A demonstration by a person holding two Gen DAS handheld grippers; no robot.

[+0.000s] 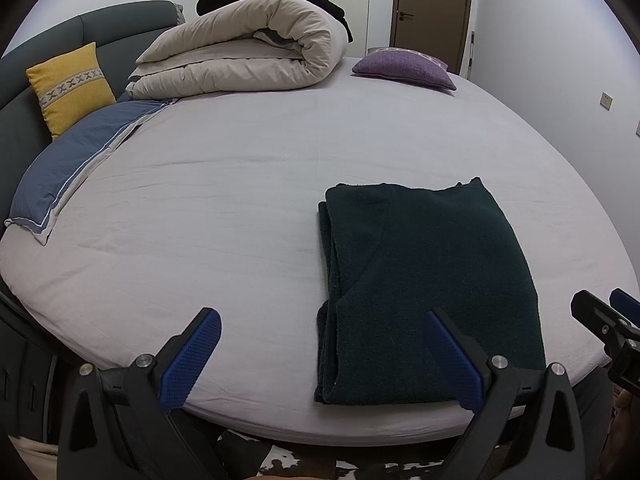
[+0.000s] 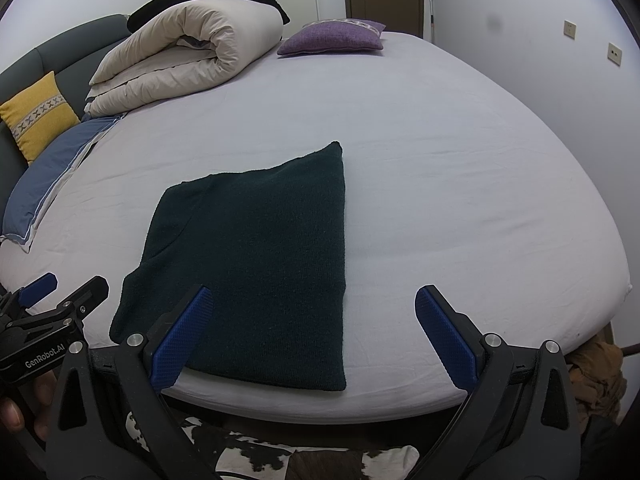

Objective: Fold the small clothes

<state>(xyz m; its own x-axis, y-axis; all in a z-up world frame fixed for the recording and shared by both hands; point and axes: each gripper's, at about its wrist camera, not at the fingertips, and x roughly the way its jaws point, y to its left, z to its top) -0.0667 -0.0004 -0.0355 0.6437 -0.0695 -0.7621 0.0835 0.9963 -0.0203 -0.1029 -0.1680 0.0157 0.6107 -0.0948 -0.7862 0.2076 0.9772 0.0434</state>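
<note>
On the bed: folded dark sweater, near edge partly hidden behind wide-open, empty left gripper and right gripper jaws.

Light: I see a dim, cool, even indoor cast, no clear source.
Shadows: soft, faint under the sweater and rolled duvet.
Glare: none on the bed sheet.
Distortion: strong fisheye bulge, black vignette at my corners.
Focus: centre sharp; edges softer, dark knit loses detail.
</note>
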